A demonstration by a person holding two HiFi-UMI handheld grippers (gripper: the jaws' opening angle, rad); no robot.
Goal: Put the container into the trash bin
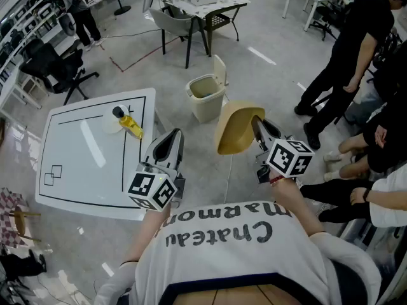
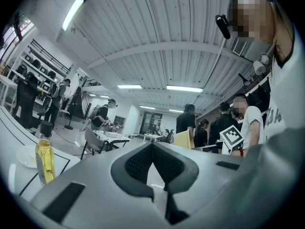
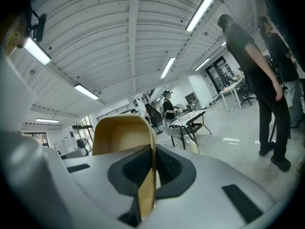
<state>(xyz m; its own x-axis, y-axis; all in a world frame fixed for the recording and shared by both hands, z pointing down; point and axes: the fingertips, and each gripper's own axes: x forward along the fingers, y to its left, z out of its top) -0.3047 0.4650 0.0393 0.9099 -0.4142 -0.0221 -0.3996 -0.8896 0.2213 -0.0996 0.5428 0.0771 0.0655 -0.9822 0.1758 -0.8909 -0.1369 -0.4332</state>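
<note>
Tan container (image 1: 236,127) pinched by right claw (image 1: 257,124); left claw (image 1: 173,138) apparently closed.

Head view steeply down, gripper views upward past jaws, sharing container (image 1: 236,127)

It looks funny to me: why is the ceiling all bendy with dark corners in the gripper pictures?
Left gripper view: the wide-angle lens bows the ceiling and darkens the corners; the empty left gripper looks huge and soft. Right gripper view: same bowing; the right gripper pinching the tan container is blurry up close. Head view: glare streaks the white table.
</note>
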